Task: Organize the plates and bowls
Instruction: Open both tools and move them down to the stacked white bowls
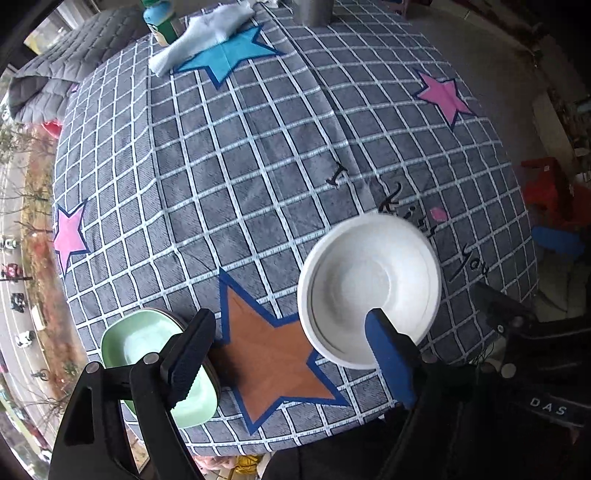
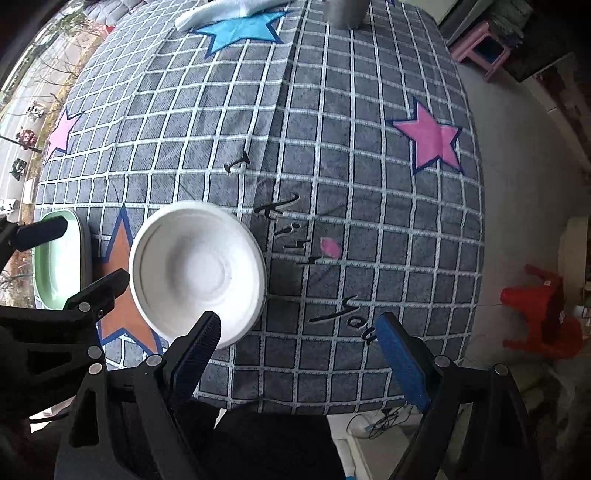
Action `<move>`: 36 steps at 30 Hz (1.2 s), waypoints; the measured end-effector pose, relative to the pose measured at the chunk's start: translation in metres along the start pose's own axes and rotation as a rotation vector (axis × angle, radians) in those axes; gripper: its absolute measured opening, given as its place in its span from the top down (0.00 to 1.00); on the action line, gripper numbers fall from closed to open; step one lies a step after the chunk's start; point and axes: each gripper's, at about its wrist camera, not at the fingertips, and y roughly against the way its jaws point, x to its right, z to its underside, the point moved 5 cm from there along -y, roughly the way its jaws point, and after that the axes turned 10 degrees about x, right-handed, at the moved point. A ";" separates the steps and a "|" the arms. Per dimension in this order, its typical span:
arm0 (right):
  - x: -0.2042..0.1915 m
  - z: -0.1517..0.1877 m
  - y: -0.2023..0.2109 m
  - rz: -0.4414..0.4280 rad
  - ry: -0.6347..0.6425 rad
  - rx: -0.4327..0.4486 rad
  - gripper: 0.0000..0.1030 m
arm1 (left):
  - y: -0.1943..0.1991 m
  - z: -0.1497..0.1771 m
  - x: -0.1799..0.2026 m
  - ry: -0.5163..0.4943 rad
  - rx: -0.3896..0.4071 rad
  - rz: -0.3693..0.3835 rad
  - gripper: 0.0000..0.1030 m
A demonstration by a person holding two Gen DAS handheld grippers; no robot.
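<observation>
A white round bowl (image 1: 365, 291) sits on the checked tablecloth near the front edge; it also shows in the right wrist view (image 2: 197, 271). A pale green squarish dish (image 1: 147, 347) rests on a grey plate at the front left, also in the right wrist view (image 2: 59, 266). My left gripper (image 1: 291, 328) is open and empty above an orange star, between dish and bowl. My right gripper (image 2: 299, 328) is open and empty, just right of the bowl. The left gripper's fingers (image 2: 40, 230) show at the left of the right wrist view.
A white cloth (image 1: 207, 33), a green bottle (image 1: 162, 22) and a grey metal cup (image 1: 317, 11) stand at the table's far side. A red stool (image 2: 543, 314) and a pink stool (image 2: 484, 51) stand on the floor to the right.
</observation>
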 end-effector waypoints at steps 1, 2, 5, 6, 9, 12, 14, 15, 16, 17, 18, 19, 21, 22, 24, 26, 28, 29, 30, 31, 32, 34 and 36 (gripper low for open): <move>0.000 -0.002 0.003 -0.003 0.000 0.015 0.15 | 0.000 -0.001 -0.002 0.017 0.005 0.015 0.17; 0.000 -0.003 0.004 -0.011 -0.002 0.024 0.15 | 0.000 -0.001 -0.004 0.028 0.007 0.024 0.17; 0.000 -0.006 0.007 -0.034 -0.020 0.040 0.15 | 0.000 -0.001 -0.006 0.045 0.013 0.041 0.17; 0.002 -0.006 0.007 -0.037 -0.030 0.048 0.15 | 0.000 -0.001 -0.007 0.042 0.016 0.030 0.17; 0.006 -0.009 0.010 -0.003 -0.038 0.100 0.15 | -0.002 0.001 -0.008 0.046 0.011 0.039 0.17; 0.008 -0.014 0.018 0.022 -0.030 0.182 0.15 | -0.010 0.007 -0.012 0.065 -0.047 0.038 0.17; 0.005 -0.014 0.021 0.046 0.013 0.211 0.15 | -0.012 0.010 -0.019 0.105 -0.063 0.043 0.17; 0.003 -0.014 0.021 0.049 0.033 0.209 0.15 | -0.012 0.011 -0.021 0.119 -0.066 0.041 0.17; 0.001 -0.012 0.019 0.037 0.049 0.195 0.15 | -0.012 0.011 -0.023 0.129 -0.065 0.035 0.17; -0.001 -0.010 0.016 0.017 0.054 0.170 0.15 | -0.011 0.011 -0.024 0.134 -0.061 0.031 0.17; -0.001 -0.009 0.014 0.014 0.053 0.157 0.15 | -0.011 0.011 -0.023 0.133 -0.059 0.031 0.17; 0.000 -0.007 0.011 0.012 0.050 0.130 0.15 | -0.010 0.010 -0.021 0.125 -0.058 0.031 0.17; 0.002 -0.006 0.009 0.011 0.044 0.112 0.15 | -0.010 0.010 -0.017 0.108 -0.057 0.032 0.17; 0.003 -0.007 0.008 0.013 0.041 0.107 0.15 | -0.010 0.009 -0.014 0.094 -0.060 0.035 0.17; 0.003 -0.006 0.007 0.013 0.037 0.101 0.15 | -0.010 0.010 -0.010 0.077 -0.065 0.030 0.17; 0.002 -0.005 0.005 0.012 0.041 0.091 0.15 | -0.013 0.012 -0.010 0.069 -0.076 0.021 0.17; 0.001 -0.003 0.004 0.012 0.047 0.080 0.15 | -0.014 0.013 -0.010 0.074 -0.085 0.023 0.16; 0.000 -0.002 0.002 0.010 0.049 0.073 0.15 | -0.015 0.014 -0.010 0.075 -0.088 0.023 0.16; 0.000 -0.001 0.001 0.007 0.051 0.067 0.15 | -0.015 0.014 -0.010 0.075 -0.089 0.020 0.16; -0.001 -0.001 0.000 0.004 0.052 0.064 0.15 | -0.015 0.014 -0.010 0.076 -0.089 0.019 0.16; -0.001 0.000 0.000 0.002 0.051 0.063 0.15 | -0.015 0.014 -0.010 0.078 -0.087 0.020 0.16; -0.001 0.000 0.000 -0.001 0.051 0.062 0.15 | -0.014 0.014 -0.009 0.077 -0.084 0.023 0.16; -0.001 0.001 0.000 -0.002 0.049 0.060 0.15 | -0.014 0.014 -0.009 0.077 -0.085 0.023 0.16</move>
